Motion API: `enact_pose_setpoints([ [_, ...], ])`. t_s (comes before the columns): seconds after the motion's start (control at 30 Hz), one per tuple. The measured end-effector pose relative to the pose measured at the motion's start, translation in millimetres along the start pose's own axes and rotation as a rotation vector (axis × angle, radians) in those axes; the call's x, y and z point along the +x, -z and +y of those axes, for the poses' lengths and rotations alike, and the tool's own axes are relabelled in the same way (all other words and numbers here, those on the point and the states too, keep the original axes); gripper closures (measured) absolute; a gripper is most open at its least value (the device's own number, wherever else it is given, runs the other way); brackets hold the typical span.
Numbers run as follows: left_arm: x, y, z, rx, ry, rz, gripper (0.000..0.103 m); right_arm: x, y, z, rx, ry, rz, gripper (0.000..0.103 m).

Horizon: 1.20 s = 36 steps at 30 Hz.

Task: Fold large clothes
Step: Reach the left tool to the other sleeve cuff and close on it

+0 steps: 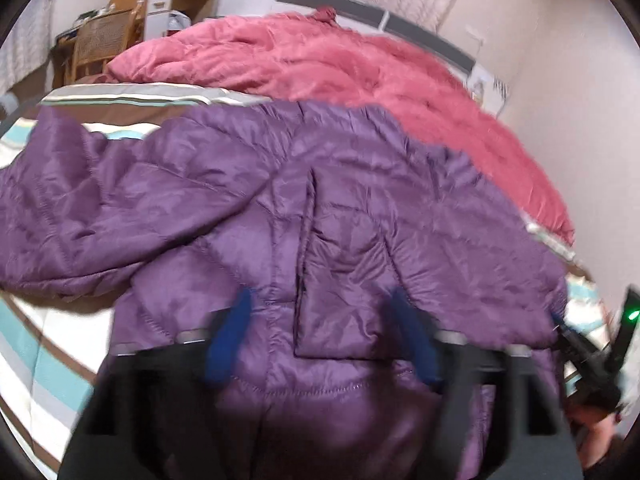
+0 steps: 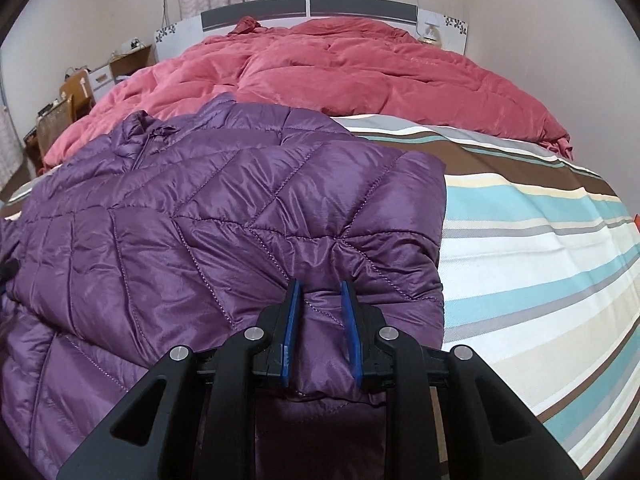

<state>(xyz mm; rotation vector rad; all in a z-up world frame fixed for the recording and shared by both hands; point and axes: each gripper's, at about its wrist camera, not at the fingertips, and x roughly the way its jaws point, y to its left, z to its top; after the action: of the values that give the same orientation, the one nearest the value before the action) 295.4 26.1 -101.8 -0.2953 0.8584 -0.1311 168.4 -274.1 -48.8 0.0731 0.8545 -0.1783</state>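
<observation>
Jacket (image 2: 224,216): purple, lay across the striped bed (image 2: 540,240) near its foot edge, below the red quilt (image 2: 340,76) | right gripper (image 2: 322,286): pinched a jacket fold | left gripper (image 1: 320,300): blurred, jaws spread over the jacket, gripping nothing | jacket's near hem cut off.

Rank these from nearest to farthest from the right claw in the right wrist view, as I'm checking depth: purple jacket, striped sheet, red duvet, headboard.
1. purple jacket, pinched in the right claw
2. striped sheet, to its right
3. red duvet, beyond
4. headboard, at the wall
</observation>
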Motion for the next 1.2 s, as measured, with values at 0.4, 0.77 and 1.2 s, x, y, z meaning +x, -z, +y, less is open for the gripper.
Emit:
enact_pose_setpoints([
  [0.4,-69.0,-9.6,142.4,-0.369,-0.213,-0.144,0.021,-0.2,-1.2,1.1,-0.009,0.017,-0.011,0.081],
  [0.77,-89.6,17.2,302.0,-0.816,-0.407,-0.240,0.029,-0.6,-0.9,2.8,-0.010,0.021,-0.013,0.081],
  [1.2,-72.4,7.0,354.2,-0.925,-0.341,-0.376,0.071,1.6,-4.2,3.5,-0.028,0.049,-0.020,0.081],
])
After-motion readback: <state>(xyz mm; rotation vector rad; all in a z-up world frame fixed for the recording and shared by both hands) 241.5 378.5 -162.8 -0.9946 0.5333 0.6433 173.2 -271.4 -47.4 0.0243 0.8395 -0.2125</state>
